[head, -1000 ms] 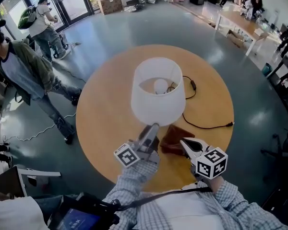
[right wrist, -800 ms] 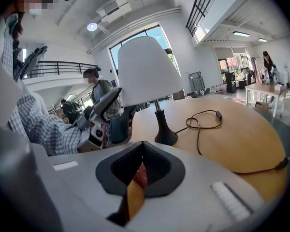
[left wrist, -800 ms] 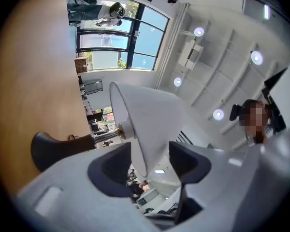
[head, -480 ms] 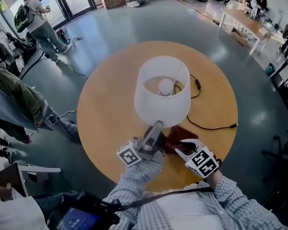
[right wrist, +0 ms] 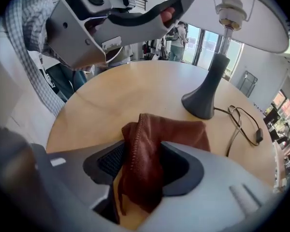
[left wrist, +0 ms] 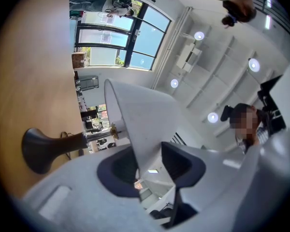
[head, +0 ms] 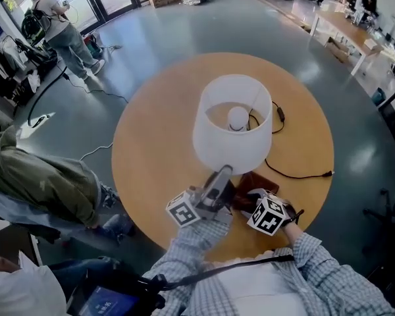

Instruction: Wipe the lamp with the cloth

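- The left tongs (left wrist: 152,168) are half closed on the lower rim of the lampshade (head: 232,137), with one pad on each side of its wall. Judged purpose: to steady the lamp for wiping.
- The right tongs (right wrist: 145,163) point down at the surface (head: 151,143). Their jaws have just been opening and stand wide, gripping nothing.
- The brown cloth (right wrist: 157,134) lies bunched between those jaws and spreads ahead of them toward the lamp base (right wrist: 205,100).
- Judgement: wiping has not begun, and the cloth needs a firm grip first.
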`<state>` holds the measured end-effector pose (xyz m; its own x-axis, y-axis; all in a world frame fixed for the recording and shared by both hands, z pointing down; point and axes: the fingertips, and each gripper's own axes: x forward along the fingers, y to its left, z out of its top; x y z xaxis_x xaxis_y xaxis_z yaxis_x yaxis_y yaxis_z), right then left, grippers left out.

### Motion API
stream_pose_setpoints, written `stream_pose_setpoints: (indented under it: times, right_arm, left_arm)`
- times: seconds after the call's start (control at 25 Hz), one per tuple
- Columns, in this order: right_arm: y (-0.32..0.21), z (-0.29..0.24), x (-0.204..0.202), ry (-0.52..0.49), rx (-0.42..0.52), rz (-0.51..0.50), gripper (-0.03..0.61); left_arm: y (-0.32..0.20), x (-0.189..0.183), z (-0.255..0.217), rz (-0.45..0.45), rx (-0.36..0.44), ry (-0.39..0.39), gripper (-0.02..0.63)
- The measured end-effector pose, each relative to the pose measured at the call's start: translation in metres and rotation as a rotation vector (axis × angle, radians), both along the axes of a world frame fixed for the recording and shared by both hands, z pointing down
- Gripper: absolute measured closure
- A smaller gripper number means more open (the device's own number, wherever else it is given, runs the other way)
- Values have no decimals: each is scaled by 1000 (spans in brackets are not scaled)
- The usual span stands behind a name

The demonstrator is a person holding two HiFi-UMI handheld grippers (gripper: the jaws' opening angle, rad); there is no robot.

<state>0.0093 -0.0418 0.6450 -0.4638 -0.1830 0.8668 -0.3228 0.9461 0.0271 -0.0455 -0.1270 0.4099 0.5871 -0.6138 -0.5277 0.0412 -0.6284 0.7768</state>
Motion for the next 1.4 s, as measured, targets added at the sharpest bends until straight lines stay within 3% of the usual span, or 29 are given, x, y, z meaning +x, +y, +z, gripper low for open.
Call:
stream_pose_setpoints:
  times: [0.16, 0.2, 0.32, 0.56, 0.72, 0.88, 1.08, 1.4]
  right_arm:
    - [-11, 3, 1, -31, 28, 51, 374]
    - [-15, 3, 4, -32, 38, 83, 526]
    - [-21, -1, 11, -89, -14, 189, 526]
    - [-40, -43, 31, -406, -117, 501, 526]
    - [-60, -88, 56, -591, -113, 660, 528]
    - [-85, -142, 84, -748, -61, 756, 528]
    - [-123, -202, 109, -848, 51, 778, 528]
    - [-177, -260, 89, -870, 113, 633, 528]
  left_arm:
    - [-4, -2, 5, -10, -2, 6, 472]
    - [-4, -3, 5, -14, -4, 9, 472]
    - [-3, -2, 3, -23, -5, 14, 473]
    - [-2, -2, 3, -28, -13, 3, 472]
    - [-1, -3, 1, -29, -11, 3, 472]
    - [-1, -4, 1, -30, -9, 0, 472]
    - [-2, -3, 4, -32, -10, -8, 472]
    - [-2, -2, 9, -31, -20, -10, 472]
